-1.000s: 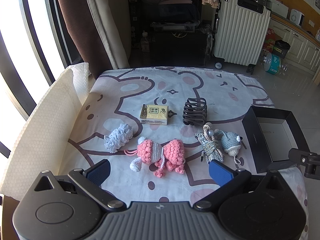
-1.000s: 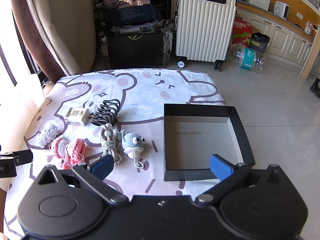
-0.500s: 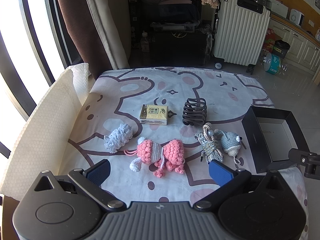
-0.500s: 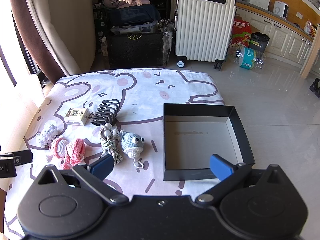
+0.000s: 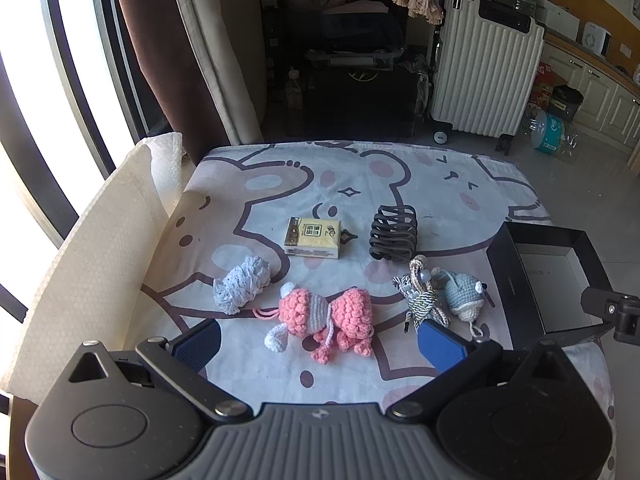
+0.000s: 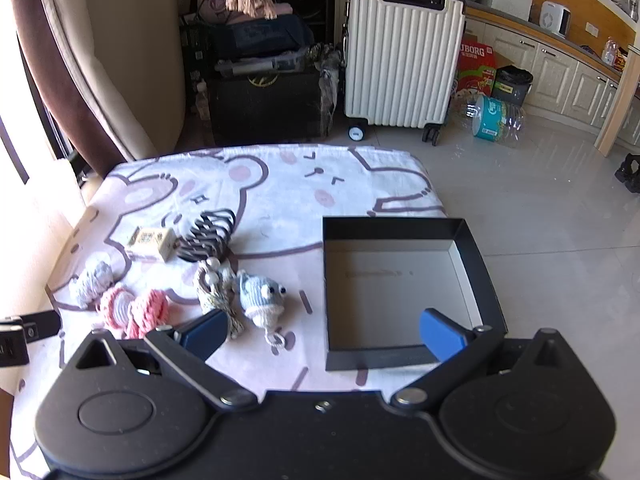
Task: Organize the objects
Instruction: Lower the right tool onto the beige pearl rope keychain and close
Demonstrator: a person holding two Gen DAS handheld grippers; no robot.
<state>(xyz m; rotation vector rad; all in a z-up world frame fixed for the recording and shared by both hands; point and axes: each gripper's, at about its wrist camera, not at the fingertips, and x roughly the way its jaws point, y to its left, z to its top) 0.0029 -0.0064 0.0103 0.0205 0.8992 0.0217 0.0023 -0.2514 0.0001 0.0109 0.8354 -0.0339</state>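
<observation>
Six small objects lie on our surface (image 5: 360, 184) left of the black box (image 6: 472, 248); our left gripper (image 5: 318, 342) and right gripper (image 6: 322, 334) hover with fingers spread, empty.

White ribbed suitcase (image 6: 402, 54) upright on tiled floor; brown curtain (image 5: 168, 52) at window; bottle pack (image 6: 494, 118) beside suitcase.

Both cams sit high above the near edge of the table (image 5: 400, 184), looking down and forward. The left one's over the toy side, the right one over the black box (image 6: 476, 256). Both catch the toys, box and white suitcase (image 6: 404, 60).
</observation>
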